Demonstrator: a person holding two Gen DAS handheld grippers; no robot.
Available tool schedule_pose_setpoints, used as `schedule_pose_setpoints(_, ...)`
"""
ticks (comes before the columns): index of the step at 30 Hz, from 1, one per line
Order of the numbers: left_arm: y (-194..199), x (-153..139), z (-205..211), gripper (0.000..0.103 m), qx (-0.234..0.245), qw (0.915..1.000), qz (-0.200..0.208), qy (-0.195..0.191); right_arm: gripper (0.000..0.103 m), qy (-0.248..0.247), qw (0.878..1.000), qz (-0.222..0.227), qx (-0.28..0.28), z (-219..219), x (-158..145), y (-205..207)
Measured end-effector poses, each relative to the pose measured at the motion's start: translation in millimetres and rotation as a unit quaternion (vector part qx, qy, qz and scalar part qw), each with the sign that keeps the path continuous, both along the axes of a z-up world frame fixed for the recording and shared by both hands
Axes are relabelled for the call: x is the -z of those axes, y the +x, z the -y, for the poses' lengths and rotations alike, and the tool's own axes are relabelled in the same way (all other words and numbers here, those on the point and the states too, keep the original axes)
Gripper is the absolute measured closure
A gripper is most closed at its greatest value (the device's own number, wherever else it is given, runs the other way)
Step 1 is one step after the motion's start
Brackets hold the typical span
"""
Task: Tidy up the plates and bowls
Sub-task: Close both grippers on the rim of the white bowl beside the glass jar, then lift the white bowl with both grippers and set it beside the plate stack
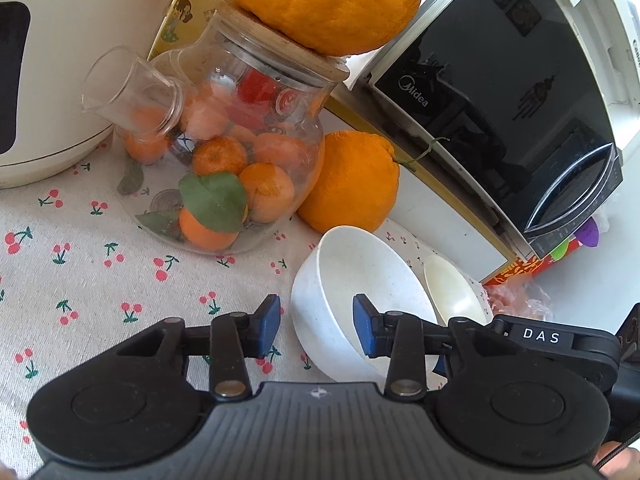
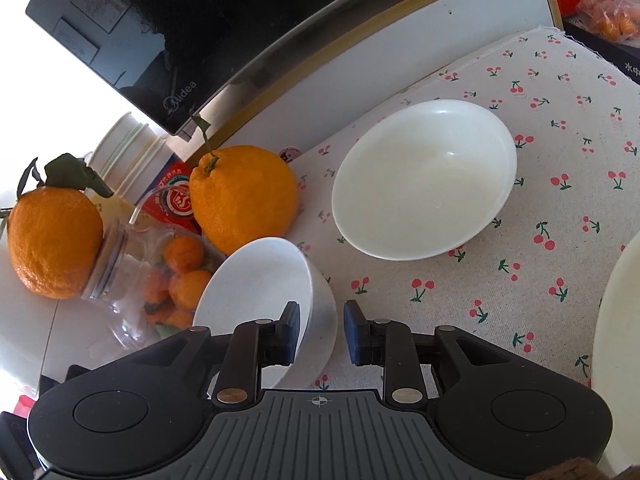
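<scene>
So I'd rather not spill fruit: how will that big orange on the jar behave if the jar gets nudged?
The big orange rests on the jar's lid, round on flat, so it would probably roll off. It looks heavy for its perch. The glass jar seems fragile.

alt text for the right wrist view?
Right gripper straddles the rim of a small white speckled bowl, blue pads apart, on a cherry-print tablecloth. A wide shallow white bowl sits beyond, a large orange citrus fruit alongside.
</scene>
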State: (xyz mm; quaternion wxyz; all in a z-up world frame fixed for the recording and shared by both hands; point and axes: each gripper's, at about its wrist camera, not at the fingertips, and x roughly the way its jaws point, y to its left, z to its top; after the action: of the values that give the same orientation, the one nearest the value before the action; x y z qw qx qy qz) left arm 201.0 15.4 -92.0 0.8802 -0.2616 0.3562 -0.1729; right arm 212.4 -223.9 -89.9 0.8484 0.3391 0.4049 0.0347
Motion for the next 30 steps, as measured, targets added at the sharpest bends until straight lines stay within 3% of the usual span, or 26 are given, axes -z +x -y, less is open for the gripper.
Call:
schedule_pose_setpoints(2, 0.6, 0.5, -0.9, 0.078, 0.005, 1.0, 0.002, -0.002, 0.081, 0.01, 1.0, 0.002, -0.005, -0.1, 3.1, 1.1)
schedule_pose_setpoints(20, -45.9, -51.1, -27.1, 0.08, 0.016, 0.9989, 0.015, 0.041, 0.082, -0.043, 0.997, 0.05, -0.046, -34.4, -49.6, -35.4)
schedule_pose_setpoints(30, -84.0, -60.1, -66.1, 0.08, -0.001, 0.9987, -0.025, 0.044, 0.082, -0.07, 0.99, 0.045, -0.114, -81.1, -66.4, -78.9)
